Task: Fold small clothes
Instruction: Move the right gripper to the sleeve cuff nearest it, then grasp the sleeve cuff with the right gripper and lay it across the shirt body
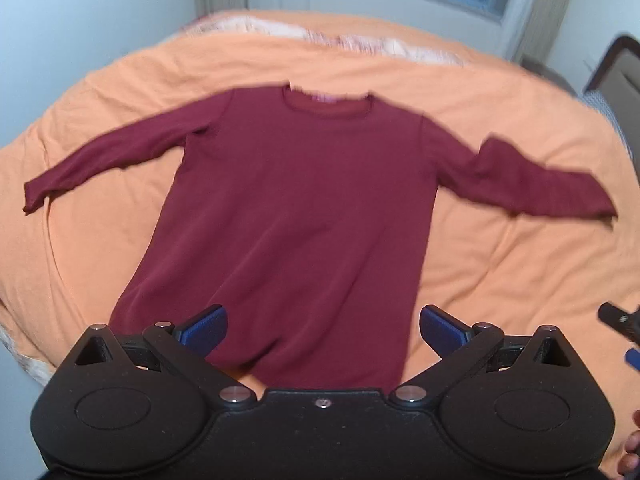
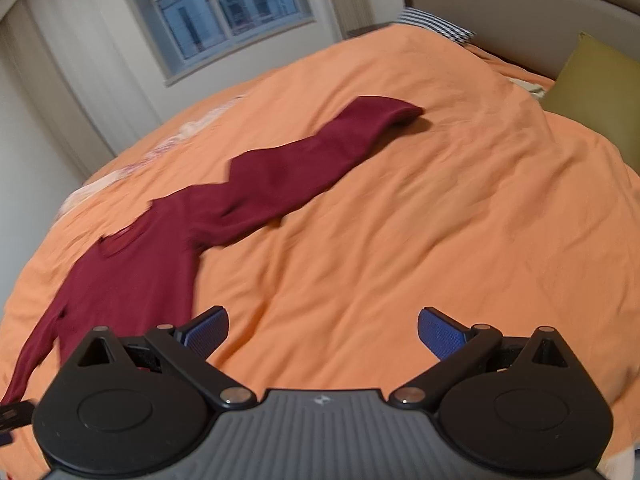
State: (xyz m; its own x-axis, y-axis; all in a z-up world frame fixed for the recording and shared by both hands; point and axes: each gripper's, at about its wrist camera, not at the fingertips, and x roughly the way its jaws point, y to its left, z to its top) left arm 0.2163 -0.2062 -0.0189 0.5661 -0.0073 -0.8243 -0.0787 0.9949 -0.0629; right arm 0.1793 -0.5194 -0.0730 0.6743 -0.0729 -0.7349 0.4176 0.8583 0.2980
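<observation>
A dark red long-sleeved top (image 1: 288, 208) lies flat on the orange bedcover, collar far, both sleeves spread out sideways. My left gripper (image 1: 323, 330) hangs open over the top's hem, its blue pads wide apart with nothing between them. In the right wrist view the same top (image 2: 132, 276) lies to the left, with one sleeve (image 2: 320, 152) stretching away up and to the right. My right gripper (image 2: 323, 330) is open above bare bedcover, just right of the top's body. A part of the right gripper (image 1: 620, 318) shows at the left wrist view's right edge.
The orange bedcover (image 2: 440, 240) fills the bed. An olive cushion (image 2: 592, 88) and a striped pillow (image 2: 436, 24) lie by the headboard at the right. A window (image 2: 224, 4) and curtains stand beyond the far side. A person's fingertips (image 1: 632, 448) show at the lower right.
</observation>
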